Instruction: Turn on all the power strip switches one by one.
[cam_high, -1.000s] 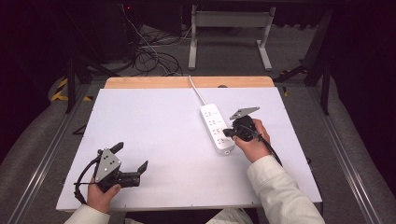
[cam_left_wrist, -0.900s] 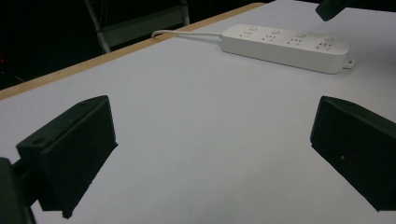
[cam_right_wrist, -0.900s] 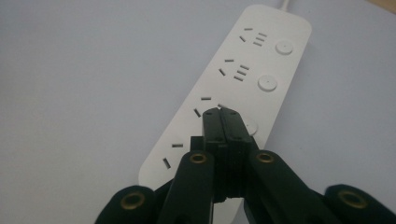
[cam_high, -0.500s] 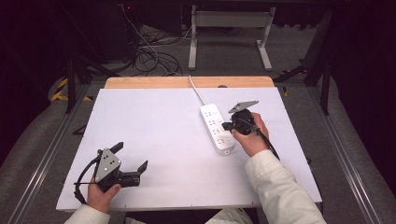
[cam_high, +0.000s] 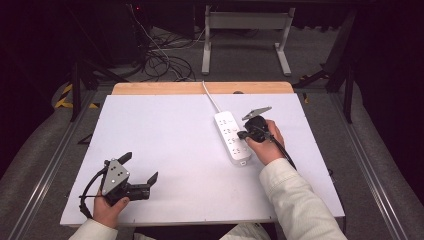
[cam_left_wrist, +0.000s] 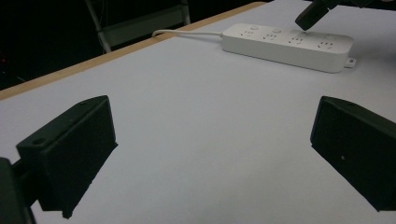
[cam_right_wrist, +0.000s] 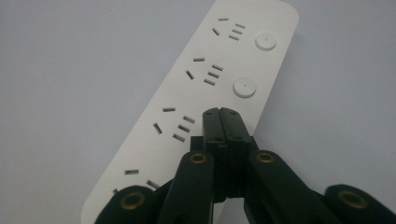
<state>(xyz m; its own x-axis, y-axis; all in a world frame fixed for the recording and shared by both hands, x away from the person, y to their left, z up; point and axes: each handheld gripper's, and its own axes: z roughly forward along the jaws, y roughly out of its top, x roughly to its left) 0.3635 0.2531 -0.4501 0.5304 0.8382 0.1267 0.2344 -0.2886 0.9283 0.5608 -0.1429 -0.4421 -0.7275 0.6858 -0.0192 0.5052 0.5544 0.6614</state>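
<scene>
White sheeting covers the table (cam_high: 165, 145), with a strip of bare wood along its far edge and dark floor, cables and a metal stand beyond. On the right half of that surface lies a white power strip (cam_high: 232, 136), flat, running roughly from far to near, its white cord (cam_high: 211, 99) leaving the far end toward the wooden edge. It has a row of sockets, and the right gripper view shows a round button (cam_right_wrist: 244, 87) beside each socket; every socket seen there has nothing plugged into it. The right gripper (cam_high: 243, 135) is over the strip's right side, its jaws pressed together with nothing between them; in the right gripper view their joined tips (cam_right_wrist: 220, 113) sit over the strip's top face at the edge where the buttons run, just below the second button from the far end. Whether the tips actually touch the plastic cannot be told. The left gripper (cam_high: 140, 175) rests well apart, near the table's front left corner, jaws spread wide and empty, pointed across the sheet toward the strip (cam_left_wrist: 287, 44).
</scene>
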